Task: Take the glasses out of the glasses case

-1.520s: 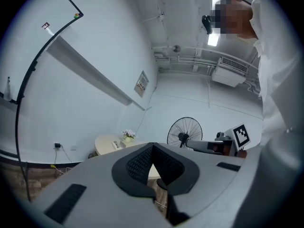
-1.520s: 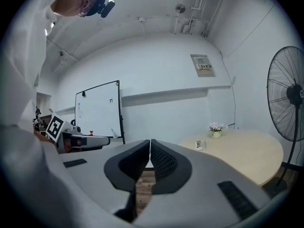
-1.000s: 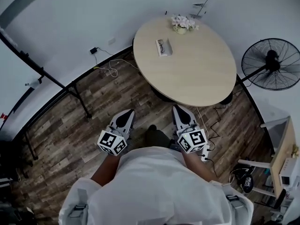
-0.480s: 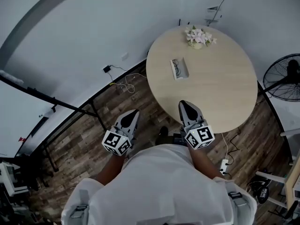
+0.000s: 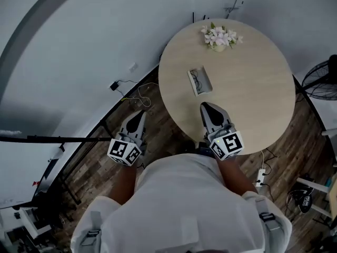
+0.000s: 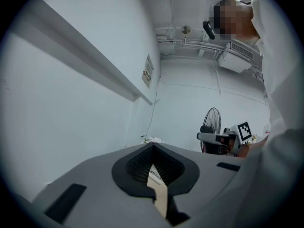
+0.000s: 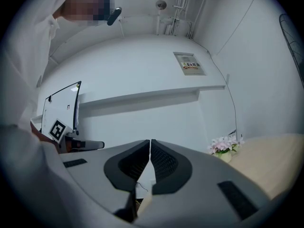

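Note:
An open white glasses case (image 5: 200, 81) lies on the round wooden table (image 5: 253, 104), with dark glasses (image 5: 197, 79) lying inside it. My right gripper (image 5: 205, 106) is shut and holds nothing; it hovers over the table's near edge, a short way from the case. Left of the table, above the wooden floor, my left gripper (image 5: 138, 114) is shut and holds nothing. In the right gripper view the jaws (image 7: 150, 141) meet with nothing between them. The left gripper view shows the same for its jaws (image 6: 152, 147). The case is not visible in either gripper view.
A small pot of pink-white flowers (image 5: 220, 37) stands at the table's far side, also visible as flowers (image 7: 223, 146). A standing fan (image 5: 322, 77) is at the right. Cables and a plug (image 5: 130, 87) lie on the floor by the wall, and a power strip (image 5: 261, 175) lies under the table's near right.
The person has come closer to the table. The right gripper now reaches over the table's edge toward the case; the left stays over the floor. Both remain shut.

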